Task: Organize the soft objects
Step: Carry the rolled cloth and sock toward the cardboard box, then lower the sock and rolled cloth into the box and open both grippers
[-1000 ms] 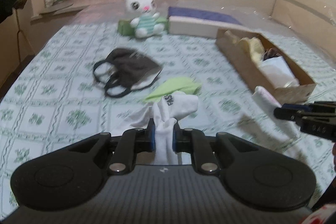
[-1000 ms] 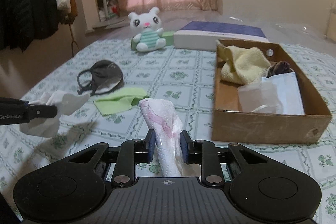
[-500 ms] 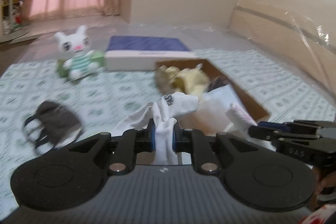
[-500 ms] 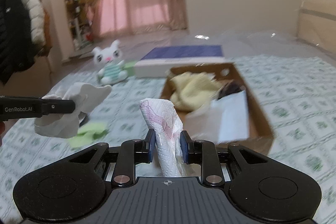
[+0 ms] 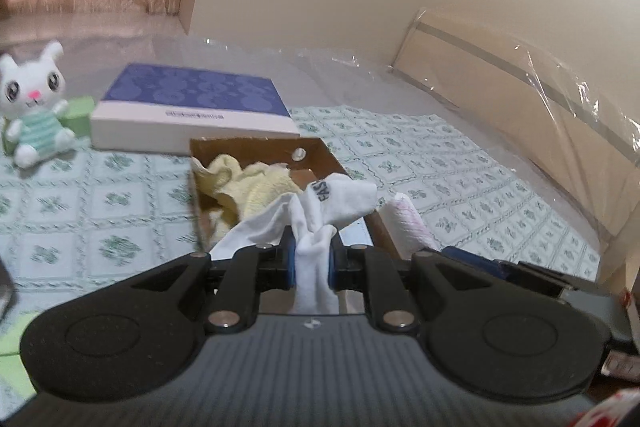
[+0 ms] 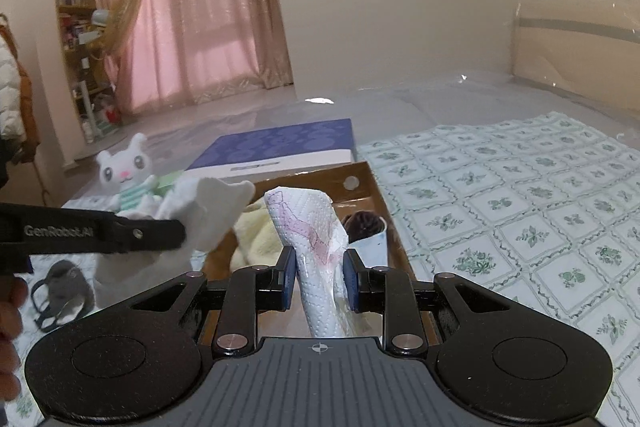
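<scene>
Cardboard box [image 5: 320, 157] lies at twelve o'clock of both carriers, long axis running away from them. The left hand-held gripper [image 5: 311, 261] clamps a white sock [image 5: 340, 199]; the right hand-held gripper [image 6: 318, 273] clamps a paper towel [image 6: 310, 223], seemingly nearer the box's open top.

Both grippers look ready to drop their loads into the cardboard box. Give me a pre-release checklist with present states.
1. Left gripper clamps the white sock: ok.
2. Right gripper clamps the pink-printed paper towel: ok.
3. Cardboard box lies ahead of both grippers: ok.
4. Sock fully over the box opening: cannot tell; its tail hangs near the front wall.
5. Free room inside: cannot tell; the yellow towel and a dark item already fill much of it.
6. Grippers apart from each other: ok, side by side without touching.
</scene>
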`<state>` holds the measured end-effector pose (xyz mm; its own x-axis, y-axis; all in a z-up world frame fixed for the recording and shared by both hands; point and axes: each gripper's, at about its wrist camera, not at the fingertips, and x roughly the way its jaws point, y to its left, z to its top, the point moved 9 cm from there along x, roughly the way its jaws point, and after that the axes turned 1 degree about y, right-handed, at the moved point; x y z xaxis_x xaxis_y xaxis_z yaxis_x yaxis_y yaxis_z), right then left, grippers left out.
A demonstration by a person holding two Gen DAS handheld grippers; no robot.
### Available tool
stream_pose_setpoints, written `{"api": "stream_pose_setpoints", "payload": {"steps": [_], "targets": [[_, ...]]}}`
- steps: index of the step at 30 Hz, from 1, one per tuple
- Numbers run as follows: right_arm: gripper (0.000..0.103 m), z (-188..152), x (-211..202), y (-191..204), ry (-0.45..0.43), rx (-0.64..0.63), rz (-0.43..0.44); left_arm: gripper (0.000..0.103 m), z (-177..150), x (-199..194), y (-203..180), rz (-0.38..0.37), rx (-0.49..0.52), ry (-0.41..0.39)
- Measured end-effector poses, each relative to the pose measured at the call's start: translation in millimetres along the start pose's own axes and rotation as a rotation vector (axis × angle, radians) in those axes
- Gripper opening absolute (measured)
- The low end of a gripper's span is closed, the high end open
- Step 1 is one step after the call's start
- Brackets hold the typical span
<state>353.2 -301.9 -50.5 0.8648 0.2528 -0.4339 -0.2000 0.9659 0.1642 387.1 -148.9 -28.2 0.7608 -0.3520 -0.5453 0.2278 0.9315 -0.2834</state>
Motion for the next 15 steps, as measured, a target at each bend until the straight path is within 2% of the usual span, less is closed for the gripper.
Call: {"api": "stream_pose_setpoints", "payload": {"steps": [11,13,15], "targets": [[0.026,-6,39,-29,0.041,0.063,-0.043,0.015,-7,73,0,-0.034,-0.063,0.062],[0.026,-9,44,-33,0.051,0.069,-0.047,0.018,-13,86,2,-0.034,-0.06,0.099],[0.026,-12,49,-35,0.06,0.064,-0.05,0.027,-21,97,7,-0.01,-0.057,0.143]]}}
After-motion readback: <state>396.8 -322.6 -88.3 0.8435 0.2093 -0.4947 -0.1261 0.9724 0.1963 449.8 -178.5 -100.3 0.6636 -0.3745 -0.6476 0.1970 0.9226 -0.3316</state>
